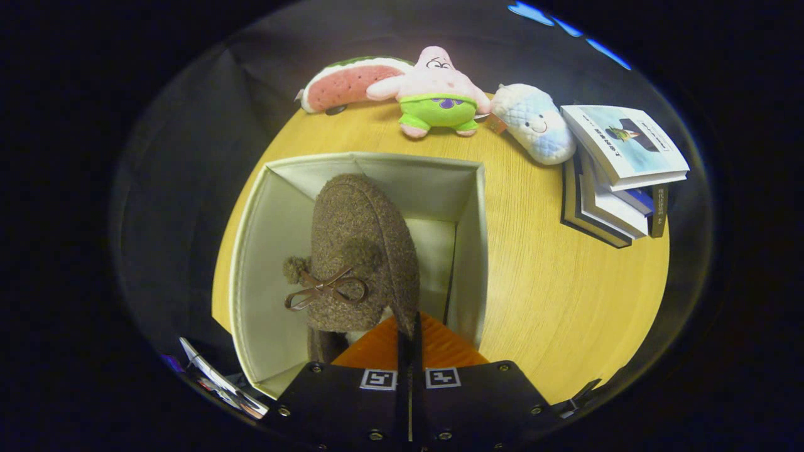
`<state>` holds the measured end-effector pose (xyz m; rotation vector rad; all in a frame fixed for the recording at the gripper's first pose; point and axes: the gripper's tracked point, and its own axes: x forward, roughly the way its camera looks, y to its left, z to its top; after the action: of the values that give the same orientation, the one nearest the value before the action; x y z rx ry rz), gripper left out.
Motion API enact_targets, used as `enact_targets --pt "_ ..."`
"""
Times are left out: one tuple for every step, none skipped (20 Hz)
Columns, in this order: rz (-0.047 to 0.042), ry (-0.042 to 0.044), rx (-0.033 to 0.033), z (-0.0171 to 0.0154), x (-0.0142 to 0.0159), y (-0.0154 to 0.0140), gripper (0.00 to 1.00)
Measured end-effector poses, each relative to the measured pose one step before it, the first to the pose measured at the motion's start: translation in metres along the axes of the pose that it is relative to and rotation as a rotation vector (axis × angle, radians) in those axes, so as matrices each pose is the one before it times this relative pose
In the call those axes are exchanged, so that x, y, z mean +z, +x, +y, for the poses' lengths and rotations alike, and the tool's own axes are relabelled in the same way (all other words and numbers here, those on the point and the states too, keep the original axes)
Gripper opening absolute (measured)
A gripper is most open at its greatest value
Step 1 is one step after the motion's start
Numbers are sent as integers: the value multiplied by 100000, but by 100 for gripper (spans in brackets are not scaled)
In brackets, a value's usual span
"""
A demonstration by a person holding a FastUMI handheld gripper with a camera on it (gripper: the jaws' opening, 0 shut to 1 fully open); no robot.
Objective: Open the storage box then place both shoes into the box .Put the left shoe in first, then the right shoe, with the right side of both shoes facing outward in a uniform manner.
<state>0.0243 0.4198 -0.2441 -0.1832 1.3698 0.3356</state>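
Gripper (pixel 409 339) fingers pressed together on heel edge of brown fuzzy shoe (pixel 361 251), shoe toe toward 12 o'clock, thin bow and pom-pom on upper, hanging inside open cream storage box (pixel 248 251) on wooden table (pixel 553 263), plush toys (pixel 433 94) at 12 o'clock, books (pixel 619 169) at 2 o'clock.

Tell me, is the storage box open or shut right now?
Open. The box has no lid on top; its pale inner walls show, and the shoe held by the gripper hangs inside.
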Motion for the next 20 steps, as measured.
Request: enact_targets --pt "473 -1361 -1354 84 -134 566 4" --pt "175 -1652 -842 -37 -67 -148 5" --pt "-614 -1431 680 262 15 -212 6" --pt "-1198 -1660 686 173 -46 -193 11" --pt "-2884 -1448 -382 -85 279 -726 20" --pt "-3649 -1159 601 101 283 -756 21" --pt "-4278 -473 137 -314 417 -1055 27" --pt "-3773 616 2100 16 103 -822 27" --pt "-4334 308 668 -366 404 -1031 32" --pt "-5369 680 127 -838 883 -1493 37" --pt "-6148 736 -239 -799 967 -1353 42" --pt "-6942 1049 -534 -992 1200 -1467 42" --pt "-7485 1102 -689 -1118 1492 -1640 44" --pt "-7536 1285 -1400 -1414 1653 -1677 46" --pt "-7962 1768 -1609 -1430 1707 -1738 47" --pt "-8441 1329 -2367 -1584 1952 -1701 49" --pt "-8790 1001 -3312 -1935 2014 -1725 49" --pt "-8347 1084 -3534 -1976 2120 -1752 49" --pt "-7686 820 -3661 -1816 1858 -1469 49" --pt "-6014 671 -3600 -1822 1474 -1127 49"
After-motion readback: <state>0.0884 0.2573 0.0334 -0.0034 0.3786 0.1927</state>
